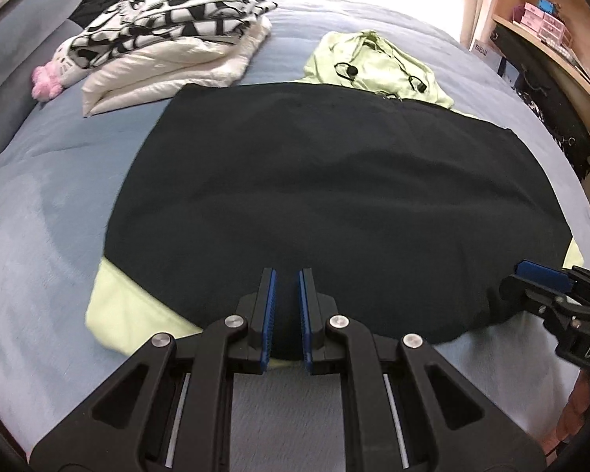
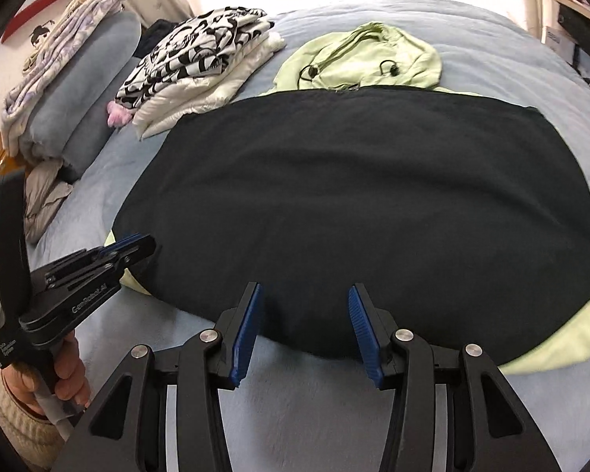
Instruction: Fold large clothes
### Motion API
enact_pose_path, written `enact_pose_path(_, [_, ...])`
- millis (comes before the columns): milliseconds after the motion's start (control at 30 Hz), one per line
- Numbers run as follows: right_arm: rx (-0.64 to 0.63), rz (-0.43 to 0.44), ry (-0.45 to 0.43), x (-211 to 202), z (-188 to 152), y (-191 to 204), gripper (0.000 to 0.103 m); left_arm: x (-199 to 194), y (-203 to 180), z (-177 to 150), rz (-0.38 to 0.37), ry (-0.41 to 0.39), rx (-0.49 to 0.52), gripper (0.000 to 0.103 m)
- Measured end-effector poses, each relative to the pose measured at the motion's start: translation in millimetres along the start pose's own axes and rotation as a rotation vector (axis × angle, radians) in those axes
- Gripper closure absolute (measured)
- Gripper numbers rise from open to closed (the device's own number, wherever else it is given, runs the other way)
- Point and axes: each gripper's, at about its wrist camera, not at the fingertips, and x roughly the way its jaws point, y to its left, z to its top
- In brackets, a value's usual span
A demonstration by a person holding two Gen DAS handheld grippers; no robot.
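Note:
A large garment, black (image 1: pixel 326 204) on its upper side and light green (image 1: pixel 137 310) underneath, lies flat on the blue bed; its green hood (image 1: pixel 373 59) points to the far side. It also fills the right wrist view (image 2: pixel 358 212). My left gripper (image 1: pixel 287 275) sits at the near hem with its jaws narrowly apart around the black fabric edge; a firm pinch is not clear. In the right wrist view it (image 2: pixel 137 242) appears at the left hem corner. My right gripper (image 2: pixel 305 295) is open over the near hem, empty.
A folded pile of white and black-patterned clothes (image 1: pixel 169 47) lies at the far left of the bed (image 1: pixel 39 204). Grey pillows (image 2: pixel 78 94) with folded linen stand at the left. Shelves (image 1: pixel 550 31) and dark bags stand at the right.

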Motion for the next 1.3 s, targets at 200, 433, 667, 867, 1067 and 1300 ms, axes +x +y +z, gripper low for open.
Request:
enact_pose_path(200, [-0.017,0.015,0.023,29.9,18.9,-11.6,0.057,27.6,-3.8,10.5,0.0,0.023,0.022,0.095])
enact_pose_path(433, [-0.044,0.013,0.091,70.2,44.4,-29.3,0.057,46.7,15.9,11.2,-0.038,0.058,0.008,0.08])
enact_pose_path(667, [-0.002,-0.032,0.079,48.3,80.3,-76.1,0.057,39.9,40.2,43.9,-0.016,0.106,0.041,0.08])
enact_pose_path(867, [0.074,-0.098,0.037,27.3,145.0,-132.9,0.053,33.3,46.0,105.0,0.024,0.054,0.1,0.08])
enact_pose_path(1067, [0.154,-0.133,-0.055,14.0,234.9,-180.5,0.036,57.9,19.6,189.6,0.028,0.028,0.187,0.08])
enact_pose_path(1300, [0.206,-0.152,-0.088,51.6,339.5,-237.6,0.036,126.5,-29.2,281.5,-0.036,0.05,0.217,0.078])
